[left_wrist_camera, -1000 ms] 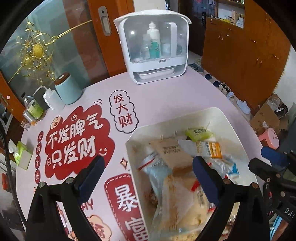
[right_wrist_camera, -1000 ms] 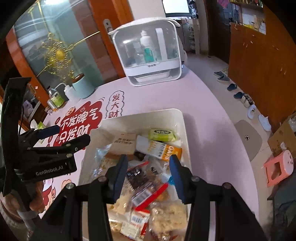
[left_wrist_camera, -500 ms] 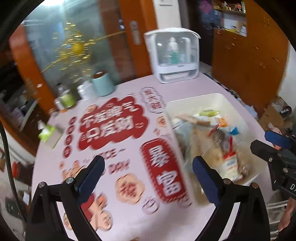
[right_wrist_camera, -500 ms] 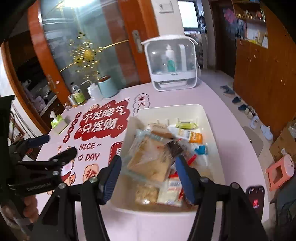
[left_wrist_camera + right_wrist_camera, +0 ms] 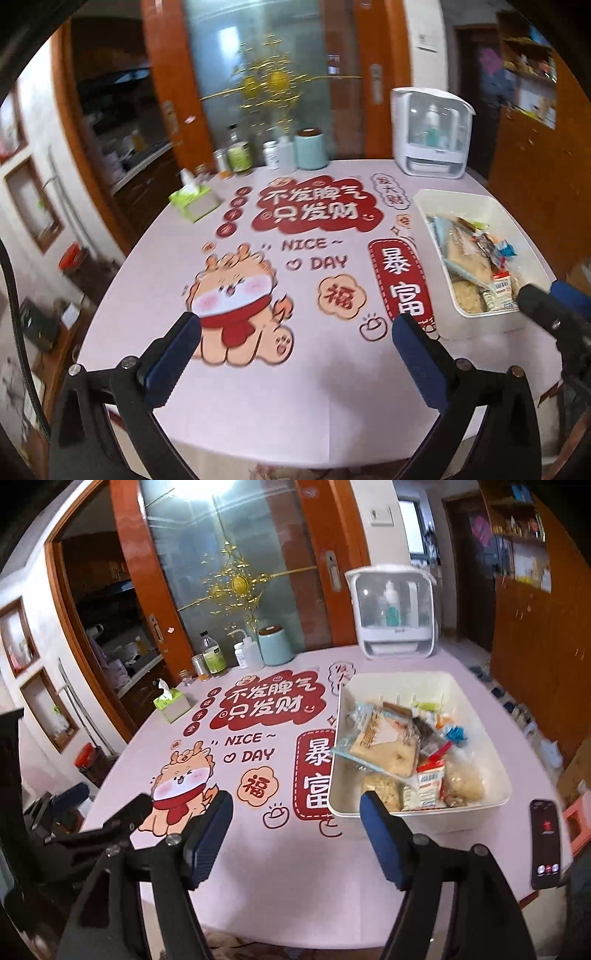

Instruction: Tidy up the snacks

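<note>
A white bin (image 5: 476,698) (image 5: 436,201) full of packaged snacks (image 5: 402,753) (image 5: 476,266) stands on the right side of the pink table. My right gripper (image 5: 295,812) hangs over the table's near edge, left of the bin's front corner; its jaws are opening and nothing is between them. My left gripper (image 5: 295,332) is over the cartoon print near the front edge, jaws opening wide and empty. The left gripper (image 5: 107,805) also shows at the left of the right wrist view, and the right gripper (image 5: 554,306) at the right of the left wrist view.
A black phone (image 5: 546,842) lies near the table's right front edge. At the back stand a white clear-front cabinet (image 5: 395,613), a teal canister (image 5: 275,646), bottles (image 5: 214,657) and a green tissue box (image 5: 171,703). Glass doors rise behind the table.
Both grippers have pulled back from over the bin to the table's near edge. The right jaws have spread wider, the left slightly wider. The snacks stay in the bin.
</note>
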A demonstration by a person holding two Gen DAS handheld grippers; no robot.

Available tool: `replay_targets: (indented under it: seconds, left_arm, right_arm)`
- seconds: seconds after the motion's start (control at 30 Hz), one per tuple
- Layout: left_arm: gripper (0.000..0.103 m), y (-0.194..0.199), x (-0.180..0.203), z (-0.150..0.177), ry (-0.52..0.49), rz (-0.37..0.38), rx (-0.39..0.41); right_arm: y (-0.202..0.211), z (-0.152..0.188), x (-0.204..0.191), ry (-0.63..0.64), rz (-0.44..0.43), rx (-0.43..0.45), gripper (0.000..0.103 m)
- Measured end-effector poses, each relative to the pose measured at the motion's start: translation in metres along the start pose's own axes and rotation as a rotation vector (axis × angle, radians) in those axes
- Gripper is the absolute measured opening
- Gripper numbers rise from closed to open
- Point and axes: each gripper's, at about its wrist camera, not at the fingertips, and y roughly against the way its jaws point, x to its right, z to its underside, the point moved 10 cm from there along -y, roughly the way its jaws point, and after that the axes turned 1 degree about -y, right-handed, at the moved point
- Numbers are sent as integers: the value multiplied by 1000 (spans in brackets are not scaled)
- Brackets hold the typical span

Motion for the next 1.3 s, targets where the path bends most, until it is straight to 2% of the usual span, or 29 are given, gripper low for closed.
replay_targets:
  seconds: [0.1, 0.4, 0.9, 1.3]
  left_arm:
    - [103, 6, -4, 9, 29, 29, -2]
    - [103, 9, -1, 1, 12, 4, 49]
    - [103, -9, 10, -5, -10, 19, 29]
    - [103, -21, 10, -4, 3, 36, 11]
  right_arm:
    - [7, -1, -6, 16, 23, 25, 77]
    - [15, 1, -4, 10, 82, 65, 78]
    - [-6, 5, 3, -7, 102, 32, 78]
    - [-23, 10, -3, -1, 79, -5, 78]
